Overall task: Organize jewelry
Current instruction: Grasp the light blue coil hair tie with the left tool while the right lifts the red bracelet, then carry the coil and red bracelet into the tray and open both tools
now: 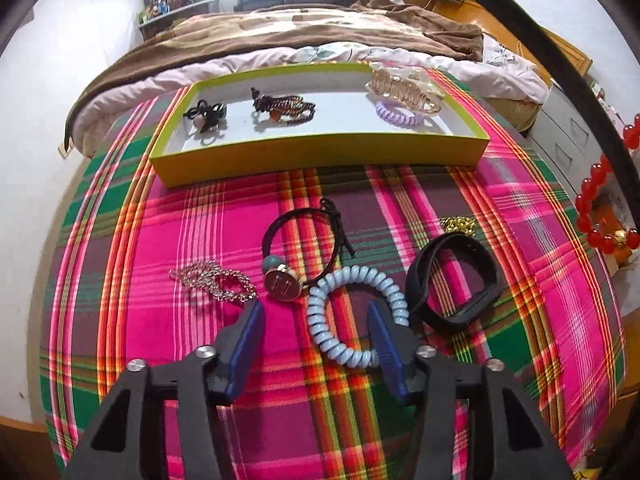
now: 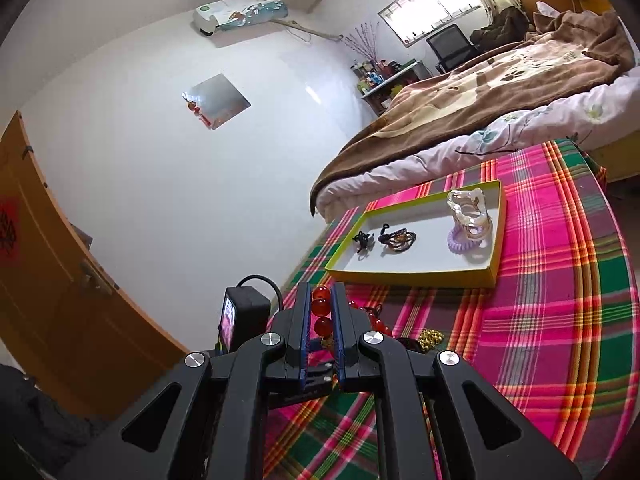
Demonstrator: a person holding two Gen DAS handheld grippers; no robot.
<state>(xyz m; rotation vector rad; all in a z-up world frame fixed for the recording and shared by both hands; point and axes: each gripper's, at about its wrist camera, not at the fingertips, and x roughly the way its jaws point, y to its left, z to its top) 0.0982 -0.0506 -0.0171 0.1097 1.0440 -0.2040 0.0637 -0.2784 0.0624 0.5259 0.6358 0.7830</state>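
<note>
A yellow-green tray (image 1: 320, 150) at the far side of the plaid cloth holds a black clip (image 1: 206, 114), brown beaded bracelets (image 1: 286, 108), a purple coil tie (image 1: 398, 114) and a clear claw clip (image 1: 402, 84). My left gripper (image 1: 316, 312) is open, low over the cloth, its jaws around part of a pale blue coil tie (image 1: 352, 316). Near it lie a black hair tie with a round charm (image 1: 280, 284), a rhinestone clip (image 1: 214, 286), a black band (image 1: 456, 280) and gold beads (image 1: 458, 226). My right gripper (image 2: 320, 304) is shut on a red bead bracelet (image 2: 321, 312), held above the cloth; it shows at the right edge of the left wrist view (image 1: 592, 196). The tray (image 2: 420, 276) lies ahead of it.
The plaid cloth (image 1: 160, 240) covers a round table. A bed with a brown blanket (image 1: 304, 32) stands behind the tray. White drawers (image 1: 568, 132) are at the right. A wooden door (image 2: 48, 264) and a white wall are at the left in the right wrist view.
</note>
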